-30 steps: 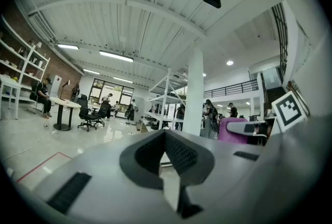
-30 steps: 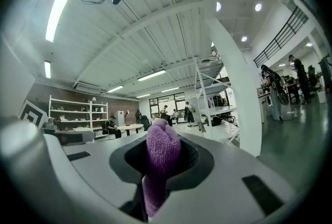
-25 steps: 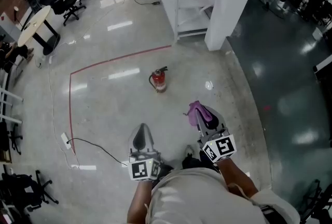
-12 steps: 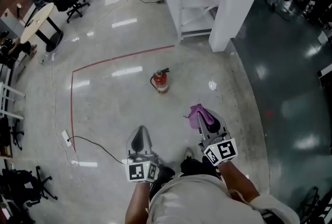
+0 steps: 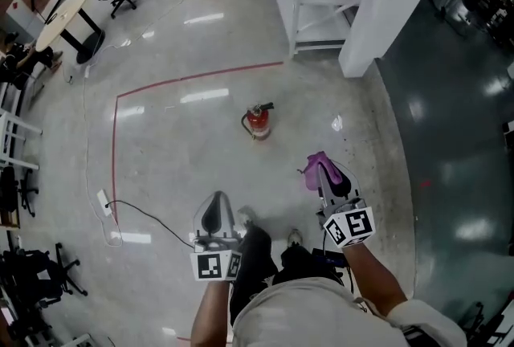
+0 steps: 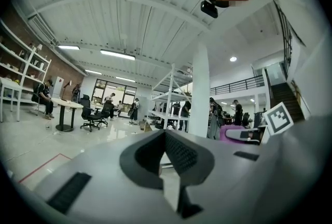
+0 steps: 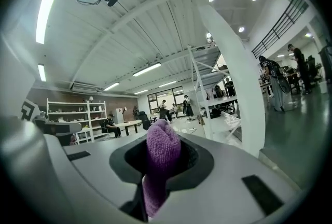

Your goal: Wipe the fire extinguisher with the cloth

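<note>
A: Where's the extinguisher (image 5: 258, 122)?
B: Upright on the floor (image 5: 185, 153), well ahead of both grippers. Probably heavy, stiff and slick. I'd steady it at the neck under the handle.
A: Left gripper (image 5: 214, 213)?
B: Jaws together, nothing between them.
A: Right gripper (image 5: 323, 171)?
B: Clamped on the cloth (image 7: 162, 161). It looks soft and light, with a purple fold poking past the tips.

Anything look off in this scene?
The fire extinguisher stands upright, alone on the open floor near the red tape line, away from any wall. Odd spot for one. Nothing looks spilled or damaged.
</note>
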Action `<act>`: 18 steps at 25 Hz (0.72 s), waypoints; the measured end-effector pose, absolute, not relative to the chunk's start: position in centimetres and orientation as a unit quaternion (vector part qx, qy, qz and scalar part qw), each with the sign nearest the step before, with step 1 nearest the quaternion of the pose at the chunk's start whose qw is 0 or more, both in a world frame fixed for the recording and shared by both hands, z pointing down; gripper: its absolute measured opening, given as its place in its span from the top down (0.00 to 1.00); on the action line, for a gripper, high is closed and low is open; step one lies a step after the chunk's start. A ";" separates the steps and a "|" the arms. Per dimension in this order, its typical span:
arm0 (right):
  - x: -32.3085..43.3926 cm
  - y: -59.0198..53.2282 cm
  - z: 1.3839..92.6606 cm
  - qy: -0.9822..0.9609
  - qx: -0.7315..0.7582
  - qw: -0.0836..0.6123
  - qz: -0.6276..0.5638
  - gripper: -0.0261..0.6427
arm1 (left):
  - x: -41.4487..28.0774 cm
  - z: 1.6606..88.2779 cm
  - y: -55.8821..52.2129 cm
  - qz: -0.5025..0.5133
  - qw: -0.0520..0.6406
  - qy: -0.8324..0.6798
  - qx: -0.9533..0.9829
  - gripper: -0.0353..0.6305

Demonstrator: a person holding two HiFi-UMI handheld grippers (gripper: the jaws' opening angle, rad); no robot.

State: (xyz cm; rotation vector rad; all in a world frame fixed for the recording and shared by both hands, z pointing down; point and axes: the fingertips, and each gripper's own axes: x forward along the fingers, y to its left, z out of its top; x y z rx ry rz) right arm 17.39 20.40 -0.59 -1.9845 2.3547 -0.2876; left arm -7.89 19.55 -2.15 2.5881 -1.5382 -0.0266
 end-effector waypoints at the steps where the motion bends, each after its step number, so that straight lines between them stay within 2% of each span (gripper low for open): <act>1: 17.2 19.2 0.0 0.758 -0.646 0.021 -0.092 0.86 | -8.2 -1.7 18.3 -0.010 0.064 -0.508 0.859 0.94; 13: 16.3 3.3 3.5 0.743 -0.665 -0.033 -0.062 0.86 | -8.8 -0.8 0.0 -0.015 0.019 -0.444 0.896 0.94; 18: 17.7 -2.1 9.9 0.741 -0.668 -0.045 -0.049 0.86 | -7.9 7.4 -3.3 0.010 0.057 -0.458 0.887 0.94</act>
